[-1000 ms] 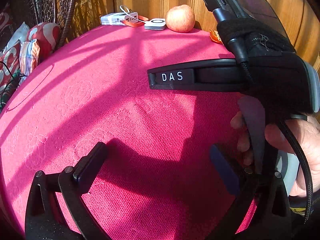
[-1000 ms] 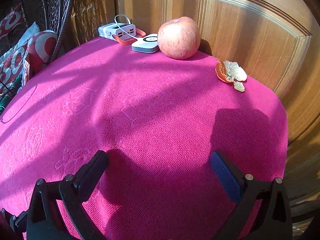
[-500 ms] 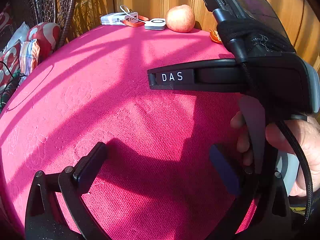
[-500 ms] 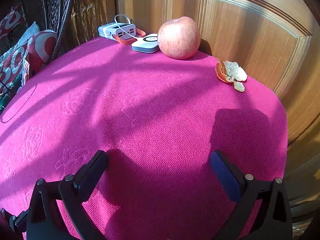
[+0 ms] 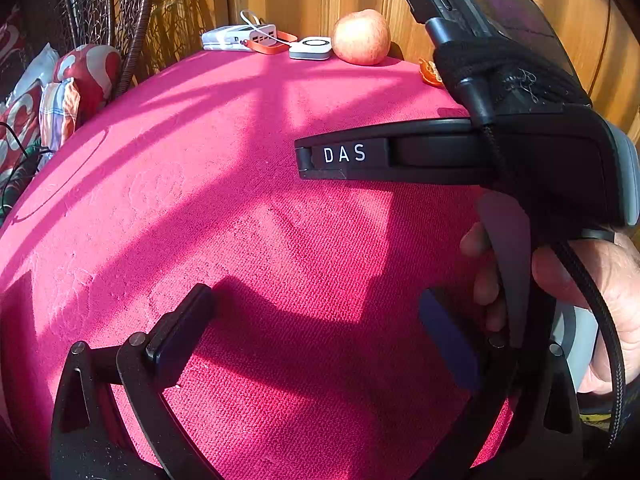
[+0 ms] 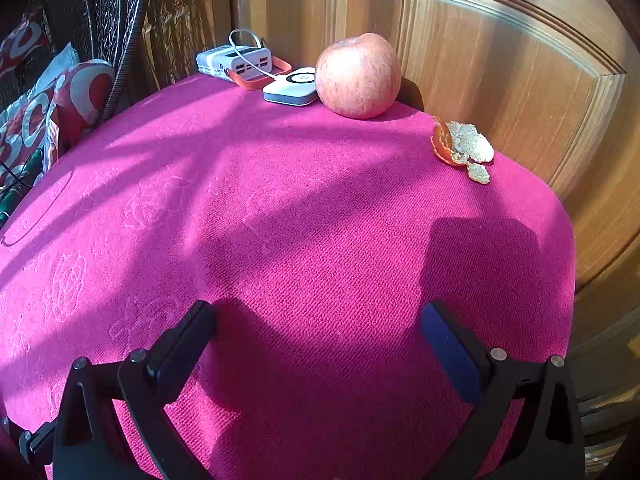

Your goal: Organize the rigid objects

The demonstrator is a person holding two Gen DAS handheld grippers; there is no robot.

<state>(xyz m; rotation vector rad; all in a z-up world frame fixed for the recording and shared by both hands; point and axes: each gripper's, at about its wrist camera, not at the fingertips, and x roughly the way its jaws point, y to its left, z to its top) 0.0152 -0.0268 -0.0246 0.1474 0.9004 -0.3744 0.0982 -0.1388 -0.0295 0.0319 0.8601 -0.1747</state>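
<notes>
A pink-red apple [image 6: 358, 76] stands at the far edge of the pink cloth-covered table [image 6: 280, 220]; it also shows in the left wrist view [image 5: 361, 38]. Left of it lie a small white square device [image 6: 291, 87] and a white power bank [image 6: 236, 62] with an orange strap. An orange peel [image 6: 462, 148] lies to the apple's right. My right gripper [image 6: 318, 344] is open and empty, well short of them. My left gripper [image 5: 316, 332] is open and empty over the cloth. The right gripper's body, marked DAS [image 5: 440, 152], crosses the left wrist view.
Wooden panelled doors [image 6: 500, 60] stand close behind the table. A wicker chair with patterned cushions [image 6: 60, 104] stands at the left. The table's right edge [image 6: 568, 260] drops off near the doors.
</notes>
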